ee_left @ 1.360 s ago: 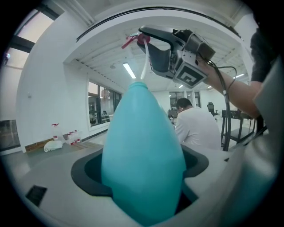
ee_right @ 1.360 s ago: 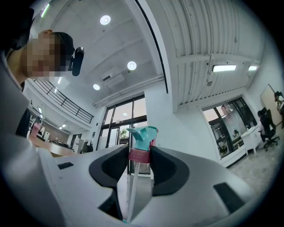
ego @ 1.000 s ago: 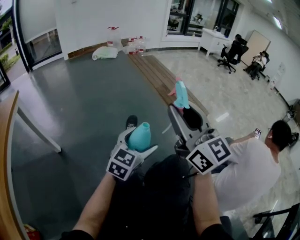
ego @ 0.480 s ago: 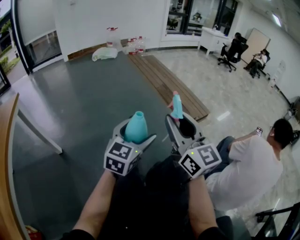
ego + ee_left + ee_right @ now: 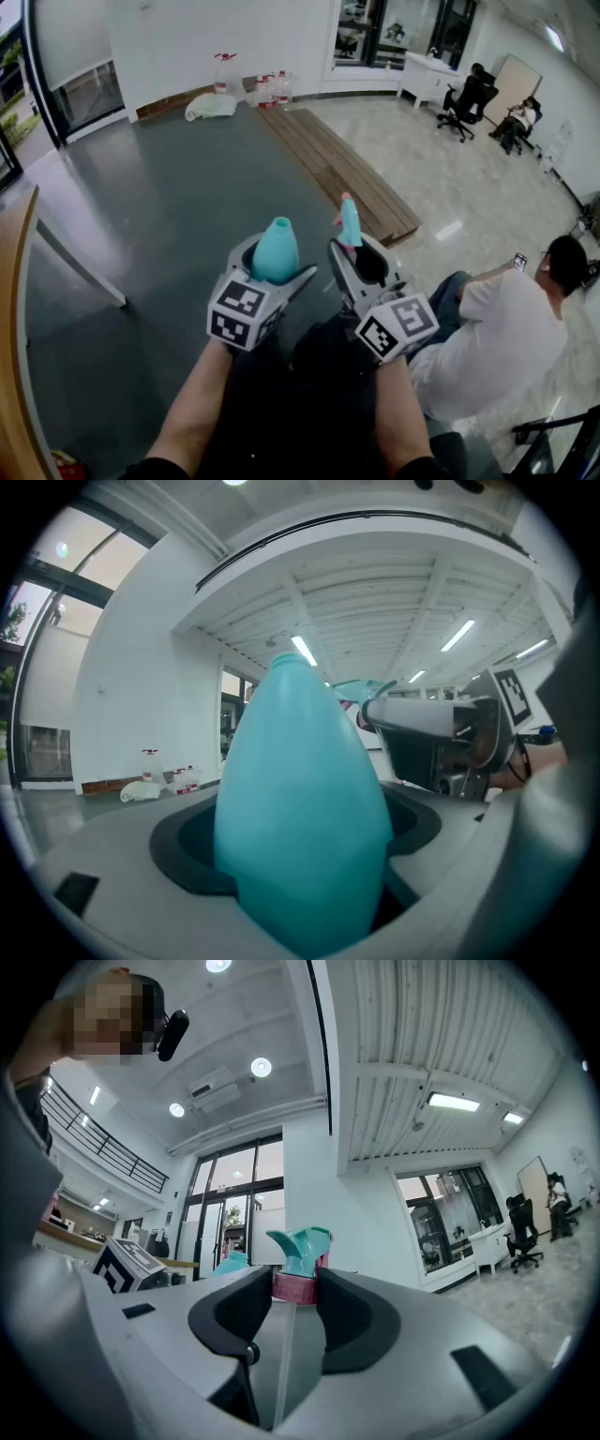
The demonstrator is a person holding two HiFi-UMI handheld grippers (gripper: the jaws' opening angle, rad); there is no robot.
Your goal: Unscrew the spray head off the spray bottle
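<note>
– How are your arms set?
– Both forearms reach forward side by side, hands low and close together, above the dark floor (image 5: 159, 216).
– What about the left gripper (image 5: 275, 269)?
– Its jaws are clamped on the body of the teal spray bottle (image 5: 275, 251), whose bare neck points away from me.
– And the right gripper (image 5: 356, 251)?
– It's closed on the pink collar of the spray head (image 5: 349, 223). The head sits just beside the bottle, off it and not touching, with the teal nozzle past the jaw tips.
</note>
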